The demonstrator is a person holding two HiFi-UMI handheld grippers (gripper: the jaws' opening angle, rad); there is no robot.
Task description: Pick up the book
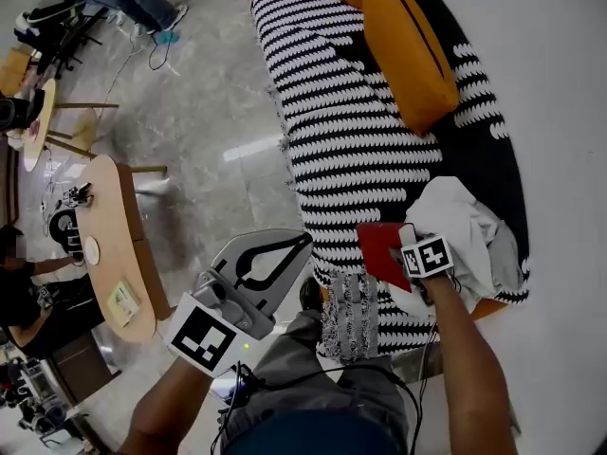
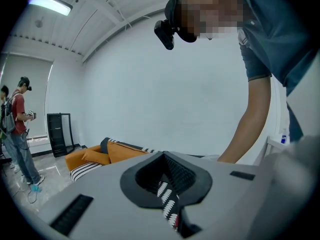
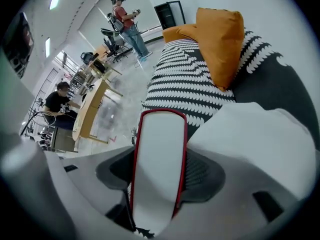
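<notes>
While I'm leaning over the sofa edge, the closest thing to me is my own leg in grey trousers (image 1: 327, 377), down at 6 o'clock. My left gripper (image 1: 303, 240) hangs at about 7 o'clock over the floor (image 1: 204, 112). Its fingers are pinched together with nothing in them, just a sliver of sofa pattern showing through the slit.

My right gripper (image 3: 161, 161) is out at 4 o'clock, pointing steeply down, and its fingers are clamped on the book (image 1: 383, 248). It has red covers, the pale page edge faces my gripper camera, and there's a ribbed pad against each cover. So the book's in my right fingers, at the near edge of the sofa (image 1: 351, 131), with the crumpled white cloth (image 1: 460, 218) just beside it at its 3 o'clock. Can't tell if its far end touches the black-and-white cover.

Further up the sofa, around 1 o'clock, an orange cushion (image 1: 410, 50) lies on the pattern. Across the floor at 9 o'clock there's a long wooden worktop (image 1: 119, 226) with a seated person (image 1: 19, 292). Way out at 11 o'clock a standing person (image 3: 126, 21).
</notes>
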